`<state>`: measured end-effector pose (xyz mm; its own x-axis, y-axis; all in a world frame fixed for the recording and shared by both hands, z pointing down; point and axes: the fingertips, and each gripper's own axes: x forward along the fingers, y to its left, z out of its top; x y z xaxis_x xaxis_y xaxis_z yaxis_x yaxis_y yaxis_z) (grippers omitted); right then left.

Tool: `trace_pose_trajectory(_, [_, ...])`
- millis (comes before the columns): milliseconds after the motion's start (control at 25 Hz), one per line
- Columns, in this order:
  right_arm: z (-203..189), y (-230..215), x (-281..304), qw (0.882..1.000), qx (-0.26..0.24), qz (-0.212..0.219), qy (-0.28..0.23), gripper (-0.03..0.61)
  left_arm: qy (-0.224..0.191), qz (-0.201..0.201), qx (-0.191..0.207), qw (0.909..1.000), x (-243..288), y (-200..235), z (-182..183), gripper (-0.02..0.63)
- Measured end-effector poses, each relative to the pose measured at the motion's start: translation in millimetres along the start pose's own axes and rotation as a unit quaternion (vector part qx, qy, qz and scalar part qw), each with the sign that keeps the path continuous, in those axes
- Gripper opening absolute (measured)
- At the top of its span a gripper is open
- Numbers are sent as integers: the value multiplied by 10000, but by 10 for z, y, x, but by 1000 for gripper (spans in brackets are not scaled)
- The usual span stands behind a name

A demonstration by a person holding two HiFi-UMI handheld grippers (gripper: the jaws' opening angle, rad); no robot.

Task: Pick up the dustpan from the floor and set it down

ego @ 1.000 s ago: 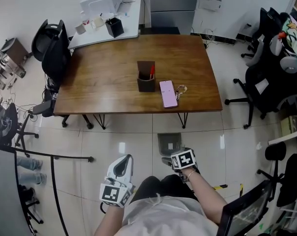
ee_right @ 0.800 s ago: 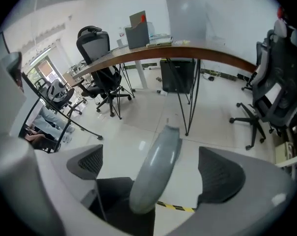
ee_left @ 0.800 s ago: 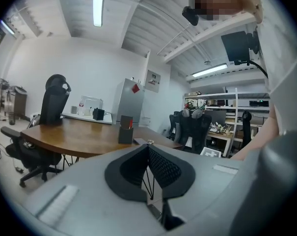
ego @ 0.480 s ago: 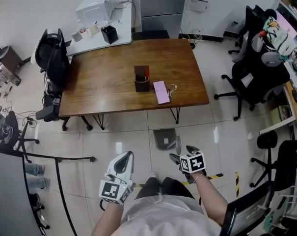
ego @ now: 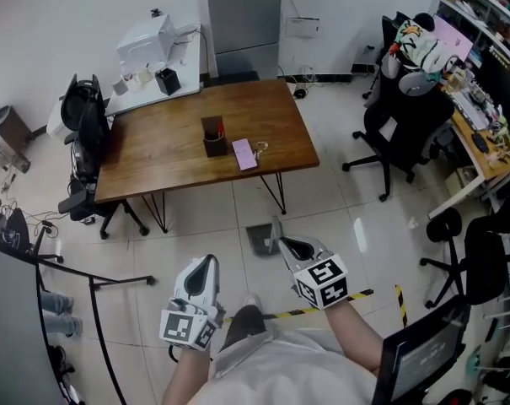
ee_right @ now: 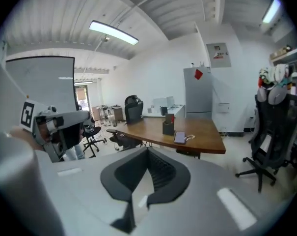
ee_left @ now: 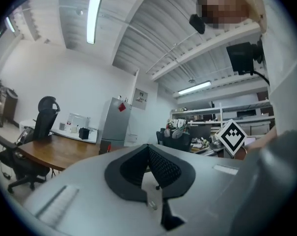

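The left tool (ego: 203, 268) and right tool (ego: 286, 245) are both closed, with nothing between their jaws. Just past the right tool, the grey dustpan (ego: 259, 240) sits on the tiled floor (ego: 339, 194), short of the wooden bench (ego: 166, 154).

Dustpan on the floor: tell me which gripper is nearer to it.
Right. In the head view the right gripper shows just right of the dustpan, nearly overlapping its edge; the left gripper is farther off, down and to its left.
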<state>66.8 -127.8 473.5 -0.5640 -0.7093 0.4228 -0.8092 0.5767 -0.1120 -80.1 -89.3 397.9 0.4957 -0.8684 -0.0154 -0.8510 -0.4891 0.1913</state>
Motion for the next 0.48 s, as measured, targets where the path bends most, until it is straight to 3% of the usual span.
trace_pose_trajectory(160, [396,379,-627,9946,-251,124,-1002,3,-286,-38,342,9990,-320,-445,282,14])
trace_pose_trajectory(280, [448,729,-1030,9826,-651,680,-1603,2,-323,-46,302,9990,-513,-694,259,14])
trace_pose_trajectory(360, [389,868,-1200,9768,-741,954,-1771,2,-363,-9,113,9993,-606,-762,221,14])
trace_pose_trajectory(480, [344,910,-1321,9768,-717,832,-1841,3,-345,-65,135,9993,-687,-840,209,14])
